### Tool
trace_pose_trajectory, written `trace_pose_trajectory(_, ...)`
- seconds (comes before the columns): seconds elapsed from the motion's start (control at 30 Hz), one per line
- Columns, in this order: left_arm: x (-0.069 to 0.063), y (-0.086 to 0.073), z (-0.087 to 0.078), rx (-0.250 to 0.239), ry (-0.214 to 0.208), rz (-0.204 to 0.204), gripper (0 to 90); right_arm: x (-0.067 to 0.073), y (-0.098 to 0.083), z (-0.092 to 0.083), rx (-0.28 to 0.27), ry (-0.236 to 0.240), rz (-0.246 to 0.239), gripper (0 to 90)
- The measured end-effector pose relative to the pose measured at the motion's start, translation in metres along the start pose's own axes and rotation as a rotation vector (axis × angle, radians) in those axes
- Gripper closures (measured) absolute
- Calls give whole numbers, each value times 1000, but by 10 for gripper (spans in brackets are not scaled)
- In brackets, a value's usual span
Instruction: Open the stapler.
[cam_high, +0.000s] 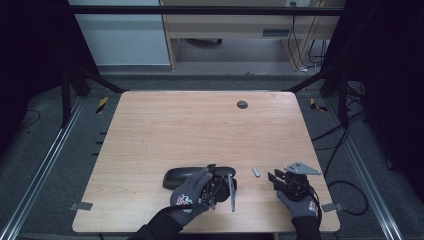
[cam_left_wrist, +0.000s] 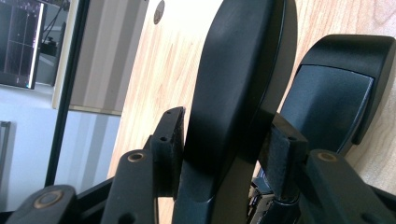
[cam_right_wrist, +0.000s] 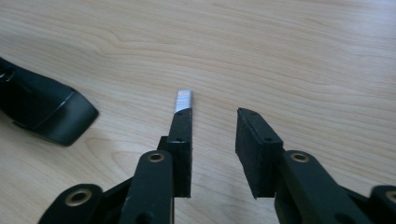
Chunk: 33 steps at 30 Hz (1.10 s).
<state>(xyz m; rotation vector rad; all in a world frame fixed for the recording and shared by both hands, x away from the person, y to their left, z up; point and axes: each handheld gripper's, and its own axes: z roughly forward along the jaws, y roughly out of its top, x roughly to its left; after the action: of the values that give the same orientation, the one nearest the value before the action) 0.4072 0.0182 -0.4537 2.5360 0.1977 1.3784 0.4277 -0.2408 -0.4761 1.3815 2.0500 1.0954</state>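
Observation:
A black, curved, mouse-like shell (cam_high: 179, 176) lies near the table's front edge. My left gripper (cam_high: 212, 173), in a gloved hand, reaches onto its right end. In the left gripper view both pads (cam_left_wrist: 170, 140) press the sides of the black shell (cam_left_wrist: 233, 84), and a second black piece with a grey panel (cam_left_wrist: 331, 98) lies just beyond. A small silver piece (cam_high: 256, 171) rests on the wood between the two grippers. My right gripper (cam_high: 274, 176) stands open with nothing in it. In the right gripper view (cam_right_wrist: 215, 116) the silver piece (cam_right_wrist: 183, 99) lies just ahead of its left jaw.
The wooden table (cam_high: 200, 125) has a round dark grommet (cam_high: 242, 104) near its far edge. Black frame posts and floor cables (cam_high: 345, 145) flank the table. A corner of the black shell (cam_right_wrist: 46, 112) sits left of the right gripper.

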Motion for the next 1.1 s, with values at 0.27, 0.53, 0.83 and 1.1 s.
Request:
trace_pose_trajectory(0.27,0,1,0,9,2,14,549,22,3,8,10,78,-19,753)
trace_pose_trajectory(0.53,0,1,0,7,4,15,552,45,5,18,28,149,-35,801)
trace_pose_trajectory(0.83,-1,1,0,8,9,19,554,65,9,27,8,202,-37,844)
trace_pose_trajectory(1.1,-3,1,0,5,21,24,558,78,8,35,22,225,-57,873)
